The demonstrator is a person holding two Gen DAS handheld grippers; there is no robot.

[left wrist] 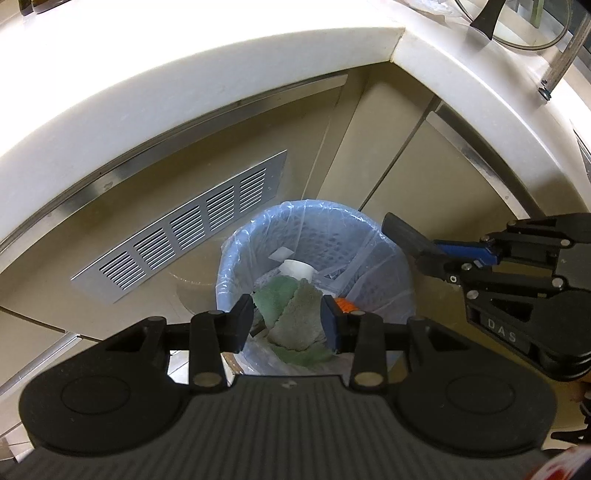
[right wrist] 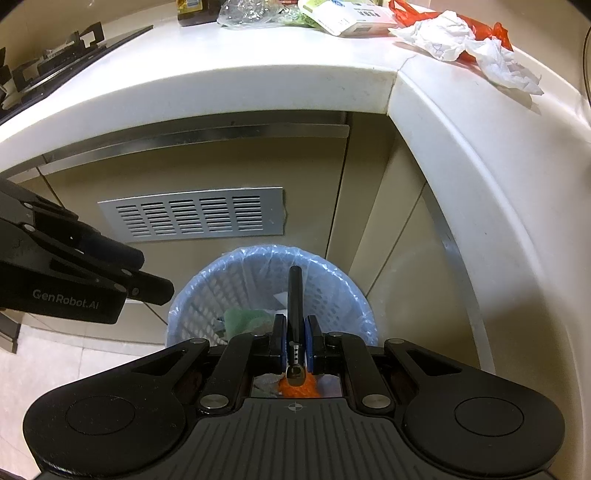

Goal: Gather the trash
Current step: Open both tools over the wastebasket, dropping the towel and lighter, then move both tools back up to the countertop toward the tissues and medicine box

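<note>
**Binning under way, worktop litter still waiting**

Hovering over the lined waste basket [right wrist: 271, 291] on the floor by the cabinet, both tools point down into it. The left hand-held gripper [left wrist: 288, 323] stands released, nothing between its pads; directly below it a green cloth [left wrist: 295, 310] lies in the basket with a white cup [left wrist: 297, 267] and orange scraps [left wrist: 345, 304]. The right hand-held gripper [right wrist: 294, 341] is clenched on a thin black stick-like tool [right wrist: 294, 295]. Several pieces are judged already binned. Left to do: crumpled white paper [right wrist: 461, 40], a red plastic bag [right wrist: 495, 31] and clear wrapping [right wrist: 247, 13] remain up on the worktop [right wrist: 258, 74], well apart from the basket.
</note>
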